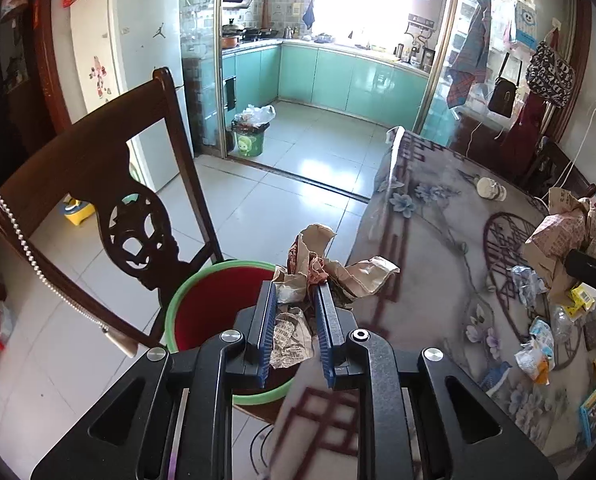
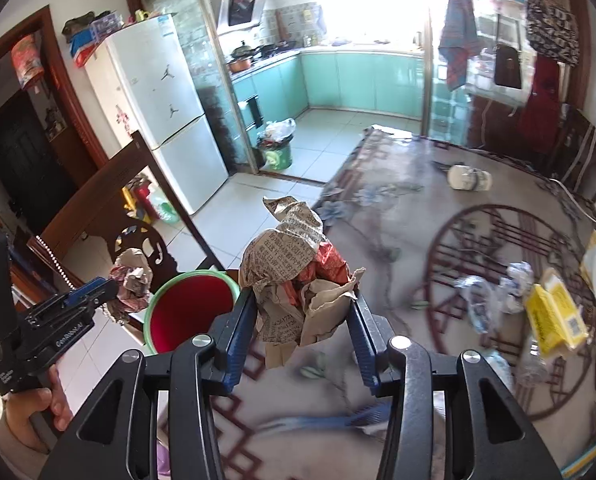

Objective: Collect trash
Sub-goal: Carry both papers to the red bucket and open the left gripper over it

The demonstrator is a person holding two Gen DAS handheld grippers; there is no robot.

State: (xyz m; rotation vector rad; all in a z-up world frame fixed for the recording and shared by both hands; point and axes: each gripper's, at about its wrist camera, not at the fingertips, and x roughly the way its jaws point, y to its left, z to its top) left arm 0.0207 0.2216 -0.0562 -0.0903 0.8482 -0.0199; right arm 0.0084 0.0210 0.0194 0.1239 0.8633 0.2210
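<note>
My left gripper (image 1: 295, 294) is shut on a wad of crumpled brown paper (image 1: 330, 264) and holds it over the red bin with a green rim (image 1: 201, 312), which stands beside the table. It also shows in the right wrist view (image 2: 93, 292), paper (image 2: 131, 272) in its jaws beside the bin (image 2: 185, 312). My right gripper (image 2: 304, 300) is shut on a bigger bundle of crumpled printed paper (image 2: 293, 264), held above the table edge just right of the bin. In the left wrist view that bundle (image 1: 558, 236) and a right finger (image 1: 590, 270) show at far right.
A patterned cloth covers the table (image 2: 398, 220). On it lie plastic wrappers (image 2: 486, 292), a yellow packet (image 2: 554, 316), a tipped white jar (image 2: 468, 178) and a blue comb (image 2: 338, 420). A dark wooden chair (image 1: 109, 184) stands behind the bin. A green kitchen bin (image 1: 249, 136) stands far off.
</note>
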